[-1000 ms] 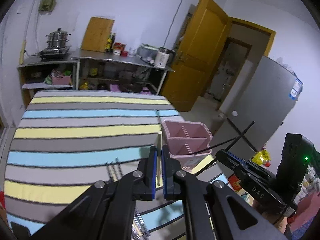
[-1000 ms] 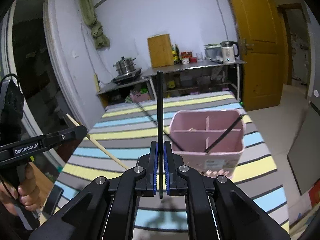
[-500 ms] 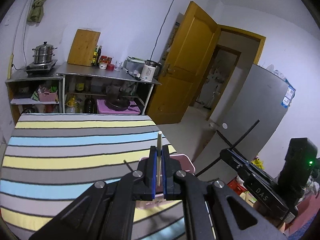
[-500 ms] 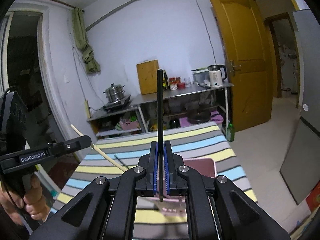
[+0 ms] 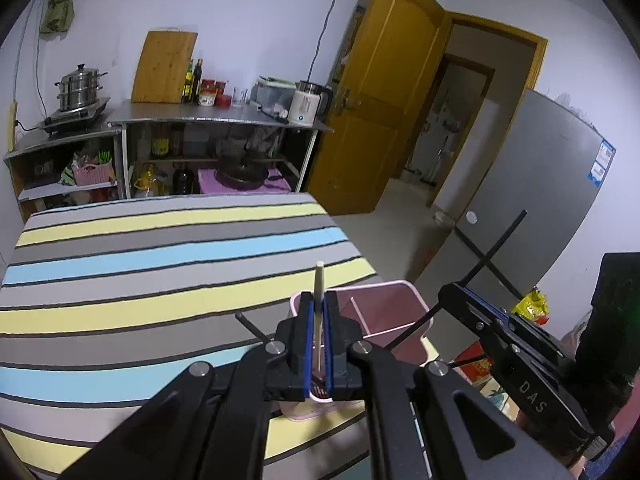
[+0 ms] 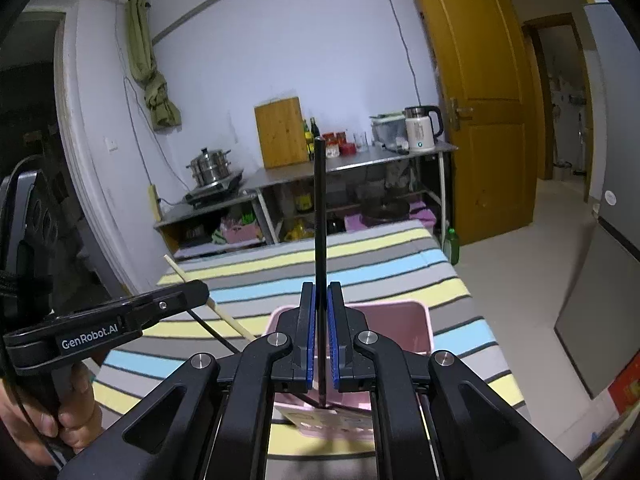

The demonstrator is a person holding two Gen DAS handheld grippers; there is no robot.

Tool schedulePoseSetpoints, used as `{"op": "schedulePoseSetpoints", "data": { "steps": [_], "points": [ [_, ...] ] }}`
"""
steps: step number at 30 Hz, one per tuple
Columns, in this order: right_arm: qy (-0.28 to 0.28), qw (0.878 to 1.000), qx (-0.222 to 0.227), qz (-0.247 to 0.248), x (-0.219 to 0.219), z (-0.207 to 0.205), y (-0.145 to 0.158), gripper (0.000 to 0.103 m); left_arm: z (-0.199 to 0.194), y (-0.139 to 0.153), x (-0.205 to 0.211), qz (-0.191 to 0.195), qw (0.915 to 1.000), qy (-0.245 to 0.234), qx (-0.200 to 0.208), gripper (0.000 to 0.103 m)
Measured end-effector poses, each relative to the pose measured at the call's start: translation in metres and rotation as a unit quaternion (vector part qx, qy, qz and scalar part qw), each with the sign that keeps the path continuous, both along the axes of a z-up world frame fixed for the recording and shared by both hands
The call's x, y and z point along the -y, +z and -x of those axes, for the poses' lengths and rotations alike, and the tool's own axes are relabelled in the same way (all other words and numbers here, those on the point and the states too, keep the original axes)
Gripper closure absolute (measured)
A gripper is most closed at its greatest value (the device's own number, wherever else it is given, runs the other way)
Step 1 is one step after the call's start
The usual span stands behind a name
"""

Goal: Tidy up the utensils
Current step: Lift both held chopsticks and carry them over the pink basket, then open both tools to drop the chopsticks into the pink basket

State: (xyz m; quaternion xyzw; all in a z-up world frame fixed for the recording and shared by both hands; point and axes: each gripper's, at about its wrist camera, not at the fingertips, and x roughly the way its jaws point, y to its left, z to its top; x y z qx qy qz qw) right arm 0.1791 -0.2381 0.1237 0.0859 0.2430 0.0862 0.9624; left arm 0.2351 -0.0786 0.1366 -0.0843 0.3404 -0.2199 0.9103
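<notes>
My left gripper (image 5: 319, 300) is shut on a pale wooden chopstick (image 5: 318, 284) held upright, its lower end over the pink divided holder (image 5: 384, 304). My right gripper (image 6: 320, 292) is shut on a black chopstick (image 6: 319, 208), also upright, its lower tip at the pink holder (image 6: 404, 316). Another black chopstick (image 5: 250, 326) leans out of the holder. In the left wrist view the right gripper (image 5: 452, 292) shows at the right with its black chopstick (image 5: 496, 246). In the right wrist view the left gripper (image 6: 196, 292) shows at the left with the wooden chopstick (image 6: 180, 272).
The holder stands near the right front edge of a table with a striped cloth (image 5: 160, 264). Behind are metal shelves (image 5: 216, 116) with a kettle (image 5: 306, 102), a cutting board and a steamer pot (image 5: 78, 84). A yellow door (image 5: 384, 100) and a grey fridge (image 5: 532, 184) are to the right.
Both grippers tilted up and then came down over the pink holder. The chopsticks' lower ends now reach into or just above it. Both stay gripped.
</notes>
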Motion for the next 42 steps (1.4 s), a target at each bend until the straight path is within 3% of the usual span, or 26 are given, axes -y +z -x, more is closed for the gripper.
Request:
{"op": "schedulePoseSetpoints", "data": {
  "steps": [9,25,28,30,42],
  "points": [
    [-0.005,0.999,-0.003,0.037,-0.003,-0.006,-0.004,0.096,-0.004,-0.012,0.006,-0.014,0.9998,-0.001,-0.012,0.098],
    [-0.028,0.998,0.004,0.049,0.002,0.003,0.008,0.089,0.019,0.01,-0.008,-0.002,0.9998,0.004,0.021,0.097],
    [-0.017,0.999,0.016,0.04,0.004,0.008,0.011,0.089,0.025,0.014,-0.013,0.003,0.9997,0.006,0.025,0.097],
    [-0.015,0.999,0.019,0.043,0.002,0.012,0.012,0.096,0.027,0.015,-0.016,0.003,0.9996,0.008,0.025,0.097],
    [-0.029,0.998,0.044,0.029,0.007,0.02,0.017,0.097,0.045,0.018,-0.035,0.017,0.999,0.016,0.039,0.097]
  ]
}}
